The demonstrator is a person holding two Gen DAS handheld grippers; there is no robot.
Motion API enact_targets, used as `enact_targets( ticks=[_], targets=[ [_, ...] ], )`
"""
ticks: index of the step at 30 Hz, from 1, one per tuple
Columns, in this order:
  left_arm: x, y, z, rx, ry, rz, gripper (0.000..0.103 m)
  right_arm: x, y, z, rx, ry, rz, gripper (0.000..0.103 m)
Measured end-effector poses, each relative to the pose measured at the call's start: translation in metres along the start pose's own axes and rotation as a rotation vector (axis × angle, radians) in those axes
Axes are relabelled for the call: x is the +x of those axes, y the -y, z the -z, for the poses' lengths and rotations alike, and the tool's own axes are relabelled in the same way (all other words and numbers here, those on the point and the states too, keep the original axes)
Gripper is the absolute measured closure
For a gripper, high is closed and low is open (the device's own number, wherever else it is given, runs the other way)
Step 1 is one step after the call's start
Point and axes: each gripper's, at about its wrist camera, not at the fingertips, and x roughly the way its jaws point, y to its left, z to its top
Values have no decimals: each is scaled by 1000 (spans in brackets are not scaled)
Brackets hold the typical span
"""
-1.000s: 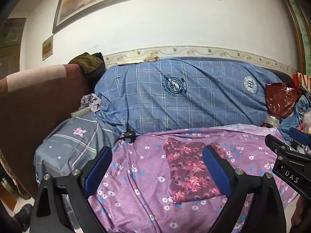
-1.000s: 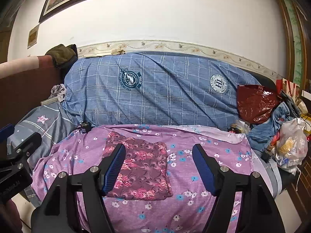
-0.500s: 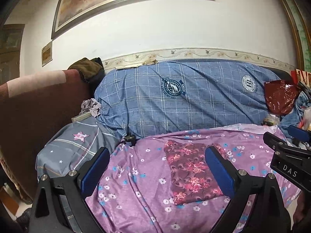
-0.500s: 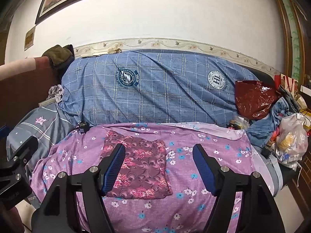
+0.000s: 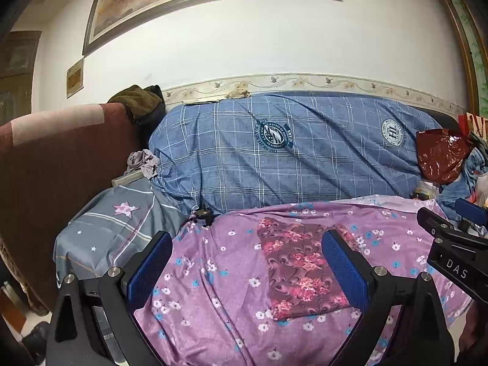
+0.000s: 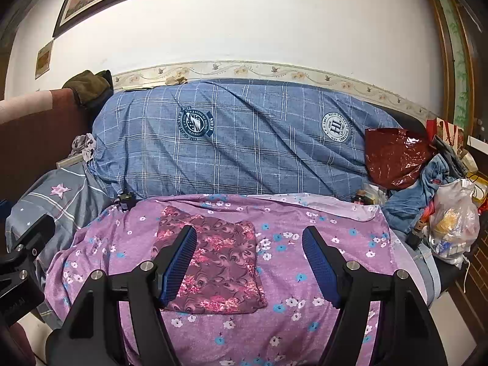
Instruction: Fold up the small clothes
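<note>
A small maroon floral garment (image 5: 302, 271) (image 6: 222, 262) lies folded into a flat rectangle on the purple flowered sheet (image 5: 213, 289) (image 6: 320, 244). My left gripper (image 5: 246, 238) hovers in front of it, open, with nothing between its blue pads (image 5: 152, 268); the garment shows just inside its right finger. My right gripper (image 6: 249, 231) is also open and empty, and its left finger overlaps the garment's left part. Each gripper shows at the edge of the other's view: the right gripper (image 5: 451, 244) and the left gripper (image 6: 24, 259).
A blue plaid quilt (image 5: 289, 152) lies along the wall behind the sheet. A grey star-print pillow (image 5: 116, 222) and a brown sofa arm (image 5: 61, 167) are at the left. A red plastic bag (image 6: 396, 158), loose clothes and a white bag (image 6: 454, 222) pile up at the right.
</note>
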Motion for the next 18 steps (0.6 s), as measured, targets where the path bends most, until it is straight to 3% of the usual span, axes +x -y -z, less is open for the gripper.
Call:
enact_targets(
  ticks=[18],
  targets=[
    [-4,-3,1,-19,21,-4,3,-3,-7,-4,-12,15,7,29]
  ],
)
